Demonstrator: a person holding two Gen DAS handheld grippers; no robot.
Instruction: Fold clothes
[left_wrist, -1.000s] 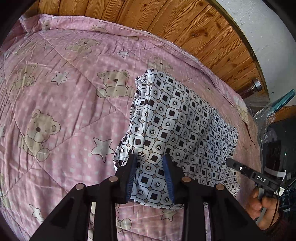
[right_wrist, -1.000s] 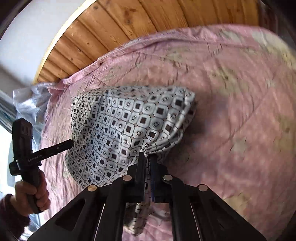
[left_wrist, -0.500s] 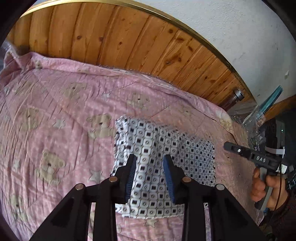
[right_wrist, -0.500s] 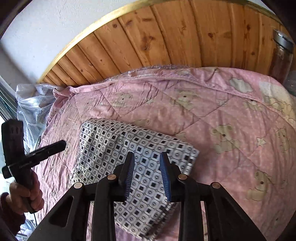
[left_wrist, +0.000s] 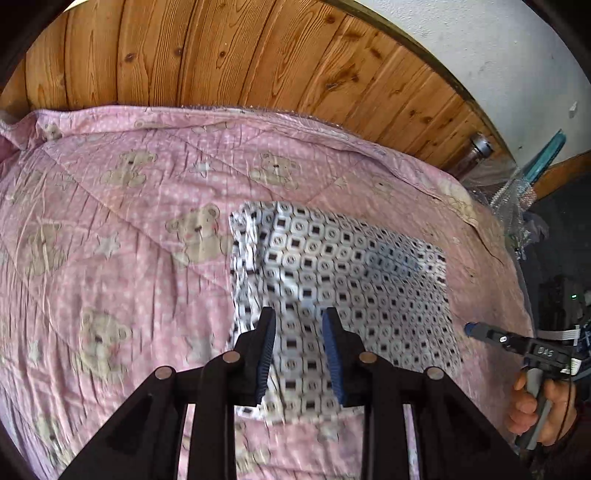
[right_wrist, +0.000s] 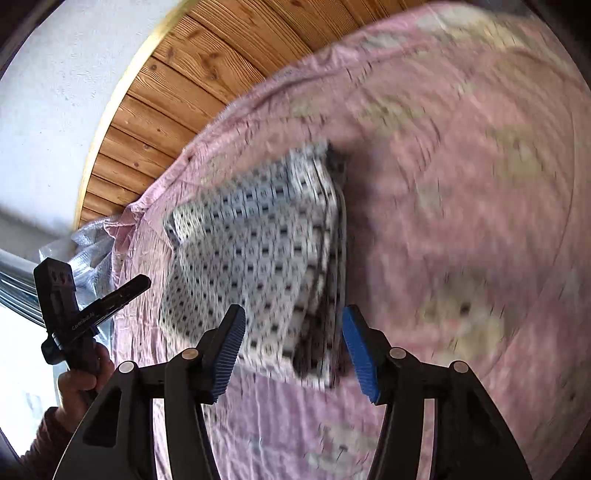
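Item: cloth (left_wrist: 343, 291), black-and-white geometric print. Lies folded in a rough rectangle on the quilt (left_wrist: 110, 229), directly ahead of and below both grippers. Stacked edges show along its side nearest the right gripper, in the right wrist view; several layers are judged present. That view is blurred, so an exact layer count cannot be given.

Left gripper (left_wrist: 298, 350): released, blue pads apart, nothing between them. It hovers above the near edge of the cloth, apart from it.

Right gripper (right_wrist: 291, 347): released, spread wide, empty. It sits over the near corner of the cloth where the layered edges meet; contact with the fabric cannot be told through the blur.

Surroundings: pink quilt with bear and star print beneath the cloth; wooden panel (left_wrist: 221, 55) beyond it; a hand (left_wrist: 539, 410) gripping the right tool's handle, seen from the left wrist.

Progress, as judged: folding of this piece appears largely done, the cloth compact and lying free. Remaining: perhaps one more fold or a squaring of the uneven edges. No other garments are in view.
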